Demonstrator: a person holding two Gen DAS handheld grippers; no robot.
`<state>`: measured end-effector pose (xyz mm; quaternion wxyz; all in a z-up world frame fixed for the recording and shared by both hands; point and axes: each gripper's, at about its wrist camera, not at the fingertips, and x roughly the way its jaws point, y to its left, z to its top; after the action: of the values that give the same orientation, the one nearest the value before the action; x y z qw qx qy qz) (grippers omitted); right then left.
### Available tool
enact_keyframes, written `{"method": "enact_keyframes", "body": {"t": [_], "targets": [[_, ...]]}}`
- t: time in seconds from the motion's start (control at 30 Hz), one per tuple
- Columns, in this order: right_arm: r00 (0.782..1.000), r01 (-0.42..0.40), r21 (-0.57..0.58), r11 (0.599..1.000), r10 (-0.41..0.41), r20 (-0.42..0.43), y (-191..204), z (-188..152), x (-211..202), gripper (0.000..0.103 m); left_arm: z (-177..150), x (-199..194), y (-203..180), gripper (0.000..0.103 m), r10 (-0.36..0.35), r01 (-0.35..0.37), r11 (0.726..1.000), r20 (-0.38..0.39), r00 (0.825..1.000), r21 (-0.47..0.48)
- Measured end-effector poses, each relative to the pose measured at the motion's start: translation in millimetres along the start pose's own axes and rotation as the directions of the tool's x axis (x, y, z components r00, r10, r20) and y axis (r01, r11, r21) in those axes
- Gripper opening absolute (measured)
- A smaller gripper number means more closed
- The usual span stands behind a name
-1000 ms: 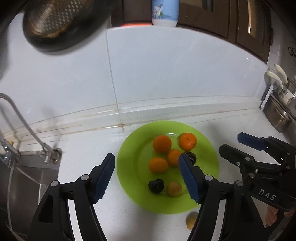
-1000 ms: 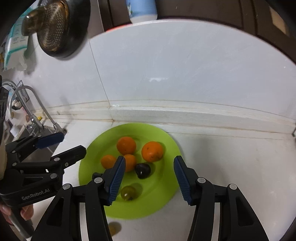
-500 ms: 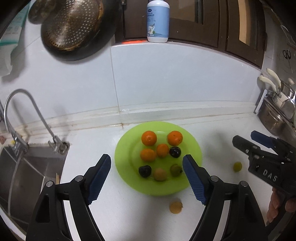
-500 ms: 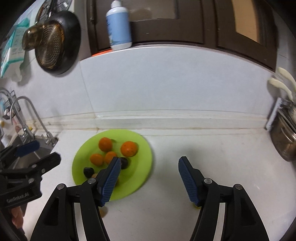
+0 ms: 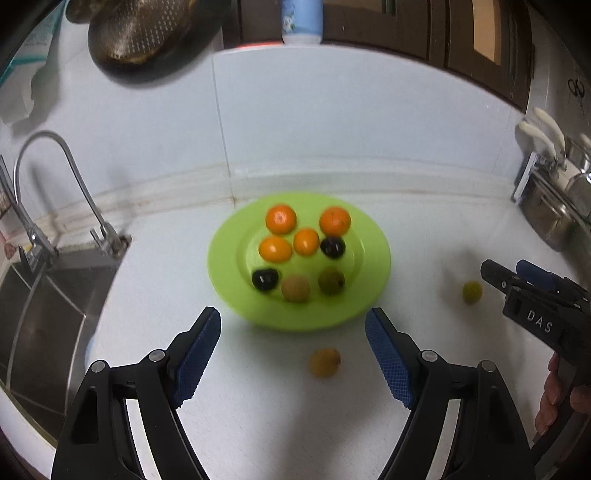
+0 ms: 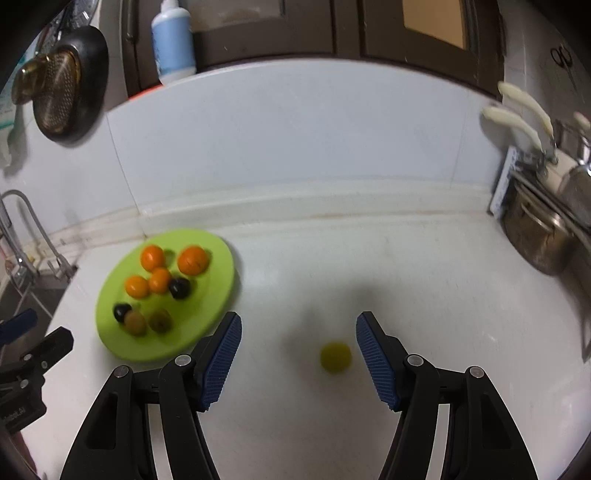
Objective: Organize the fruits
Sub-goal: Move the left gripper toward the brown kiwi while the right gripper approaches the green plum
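Note:
A green plate point(image 5: 373, 254) on the white counter holds several oranges point(image 5: 280, 219), two dark plums point(image 5: 264, 279) and two brownish-green fruits point(image 5: 295, 288). A yellow-brown fruit point(image 5: 325, 362) lies loose on the counter in front of the plate, between the fingers of my open left gripper point(image 5: 291, 325) and apart from both pads. A yellow-green fruit point(image 6: 335, 357) lies to the right of the plate point(image 6: 210, 291). My right gripper point(image 6: 298, 328) stands open around it, with the fruit nearer the right pad and touching neither.
A sink with a curved tap point(image 5: 48, 177) sits at the left. A colander point(image 5: 144, 33) hangs on the wall and a blue bottle point(image 6: 173, 48) stands on the ledge. A steel pot point(image 6: 535, 236) and white-handled utensils point(image 6: 517, 122) crowd the right end.
Both grippers drew back from the plate and their jaws widened. The right one swung to the right, so the yellow-green fruit now lies between its fingers.

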<state>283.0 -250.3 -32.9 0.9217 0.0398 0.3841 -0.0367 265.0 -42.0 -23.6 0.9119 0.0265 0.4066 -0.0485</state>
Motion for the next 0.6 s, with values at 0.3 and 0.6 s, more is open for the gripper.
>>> {"method": "enact_keyframes", "body": {"t": [0.3, 0.6], "targets": [[0.997, 0.017, 0.058, 0.998, -0.013, -0.08, -26, -28, 17, 0.065, -26, 22, -13, 0.08, 0.004, -0.004, 1.0, -0.083, 0.997, -0.005], [0.992, 0.026, 0.052, 0.998, -0.019, -0.126, -33, -29, 40, 0.065, -34, 46, -17, 0.077, 0.005, -0.007, 1.0, -0.12, 0.993, -0.015]]}}
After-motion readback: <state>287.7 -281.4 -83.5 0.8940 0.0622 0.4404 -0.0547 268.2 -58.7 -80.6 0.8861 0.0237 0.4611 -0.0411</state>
